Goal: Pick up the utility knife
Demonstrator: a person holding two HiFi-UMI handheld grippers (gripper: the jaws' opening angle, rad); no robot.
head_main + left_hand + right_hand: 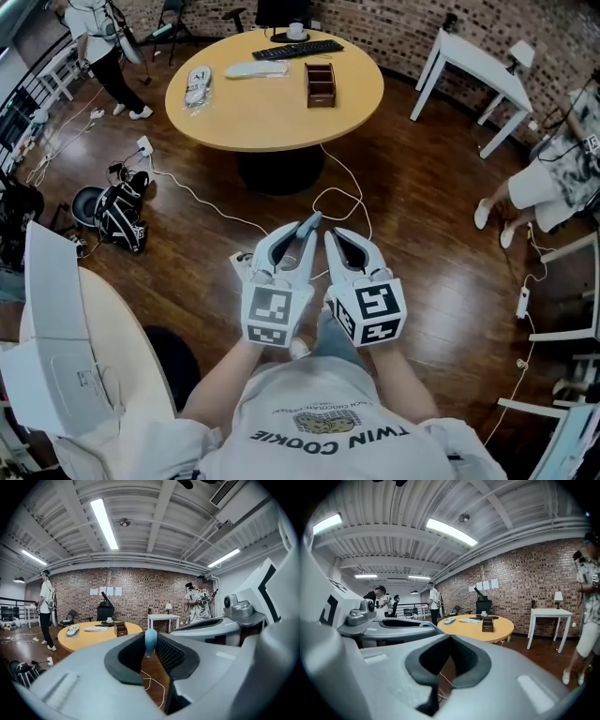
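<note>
Utility knife [255,68] is sitting out of reach: left gripper [302,236] is pinching a small blue thing [150,640], right gripper [330,236] is pressing shut, empty, beside it, and far ahead the knife, seemingly pale and long, is lying crosswise on the round table [272,117]

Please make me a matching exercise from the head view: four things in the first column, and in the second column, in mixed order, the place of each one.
Things:
1. black keyboard
2. wooden box
3. black bag
4. white table

Places:
A. on the floor, left of the round table
B. at the far edge of the round table
C. by the brick wall, right of the round table
D. on the round table, nearer to the camera than the keyboard

Pairs: 1-B, 2-D, 3-A, 4-C
</note>
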